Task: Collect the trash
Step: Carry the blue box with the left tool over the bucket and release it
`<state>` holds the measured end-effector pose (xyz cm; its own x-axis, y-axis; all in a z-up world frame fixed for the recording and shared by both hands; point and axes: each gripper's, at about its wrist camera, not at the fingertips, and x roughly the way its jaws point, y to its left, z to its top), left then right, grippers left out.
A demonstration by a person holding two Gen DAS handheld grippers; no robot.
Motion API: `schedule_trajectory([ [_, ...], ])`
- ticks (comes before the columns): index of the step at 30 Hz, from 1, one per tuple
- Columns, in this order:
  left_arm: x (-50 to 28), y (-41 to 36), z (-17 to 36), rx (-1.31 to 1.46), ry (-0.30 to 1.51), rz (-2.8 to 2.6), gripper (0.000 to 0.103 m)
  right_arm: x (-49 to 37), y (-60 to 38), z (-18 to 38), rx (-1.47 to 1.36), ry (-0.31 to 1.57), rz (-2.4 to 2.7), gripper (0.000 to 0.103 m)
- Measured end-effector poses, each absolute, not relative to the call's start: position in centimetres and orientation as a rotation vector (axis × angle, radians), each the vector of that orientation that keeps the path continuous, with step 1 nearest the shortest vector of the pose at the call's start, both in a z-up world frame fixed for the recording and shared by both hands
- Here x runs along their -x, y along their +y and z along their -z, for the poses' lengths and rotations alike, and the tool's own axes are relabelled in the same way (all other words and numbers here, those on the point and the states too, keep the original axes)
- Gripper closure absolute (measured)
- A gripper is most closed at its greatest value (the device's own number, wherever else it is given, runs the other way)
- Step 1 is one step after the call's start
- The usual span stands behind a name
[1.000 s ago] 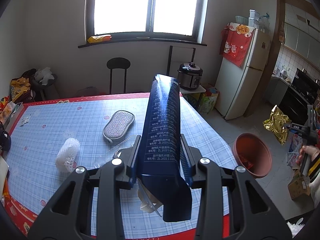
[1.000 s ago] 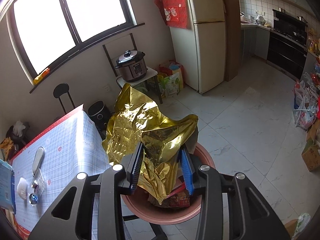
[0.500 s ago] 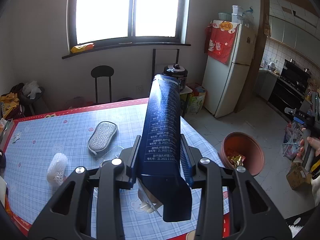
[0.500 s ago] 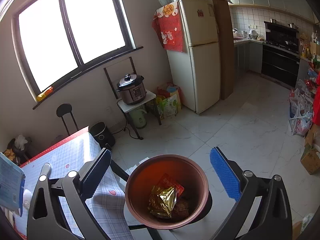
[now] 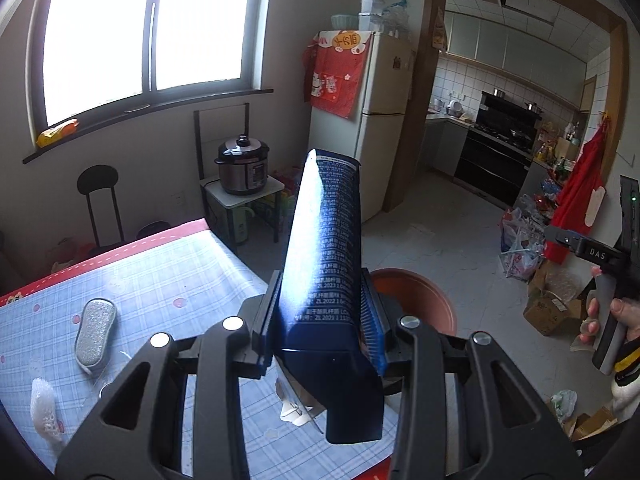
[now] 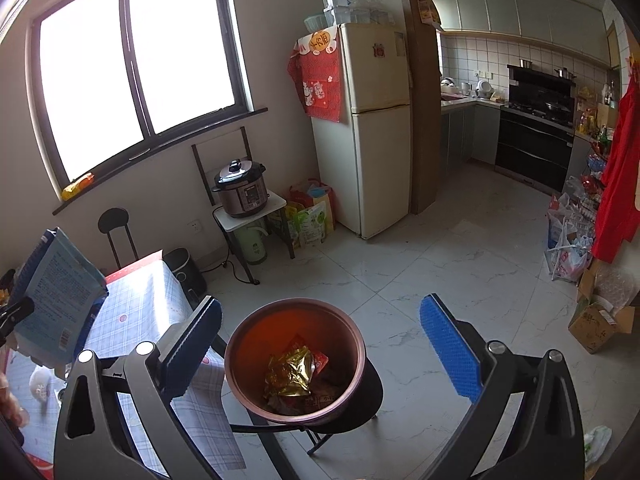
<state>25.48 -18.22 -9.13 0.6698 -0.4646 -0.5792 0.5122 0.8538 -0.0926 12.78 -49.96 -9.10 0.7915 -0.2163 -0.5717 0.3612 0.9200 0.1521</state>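
The left gripper (image 5: 320,332) is closed on a dark blue box (image 5: 324,264), above the table (image 5: 168,280) edge. The right gripper (image 6: 320,344) stands wide open and empty above the brown bin (image 6: 240,364), where a gold wrapper (image 6: 290,374) lies inside.

Domestic dining area opening onto a kitchen.

A home setting is indicated by a cream refrigerator (image 6: 376,132) draped with a red cloth, an electric pressure cooker (image 6: 241,188) set on a small side stand, and a table (image 5: 168,272) covered with a checked cloth. Through a wooden doorway, a tiled kitchen with a black stove (image 6: 536,136) and wall cabinets is seen. A large window (image 6: 136,68) is fitted above.
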Motion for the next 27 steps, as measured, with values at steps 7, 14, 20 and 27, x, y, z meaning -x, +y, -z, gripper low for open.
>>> schedule_trajectory([
  [7, -27.5, -25.6, 10.7, -0.099, 0.671, 0.713, 0.064, -9.5, -52.1, 8.6, -0.26, 0.571, 0.389, 0.005],
  [14, -30.0, -33.3, 12.3, -0.149, 0.711, 0.827, 0.064, -7.7, -55.0, 9.2, -0.289, 0.582, 0.458, 0.005],
  [20, -33.4, -38.4, 13.6, -0.177, 0.748, 0.862, 0.064, -7.3, -56.4, 10.3, -0.313, 0.597, 0.489, 0.005],
  [27, -34.6, -40.4, 12.9, -0.18, 0.678, 0.898, 0.015, -7.5, -57.0, 10.7, -0.319, 0.608, 0.502, 0.005],
])
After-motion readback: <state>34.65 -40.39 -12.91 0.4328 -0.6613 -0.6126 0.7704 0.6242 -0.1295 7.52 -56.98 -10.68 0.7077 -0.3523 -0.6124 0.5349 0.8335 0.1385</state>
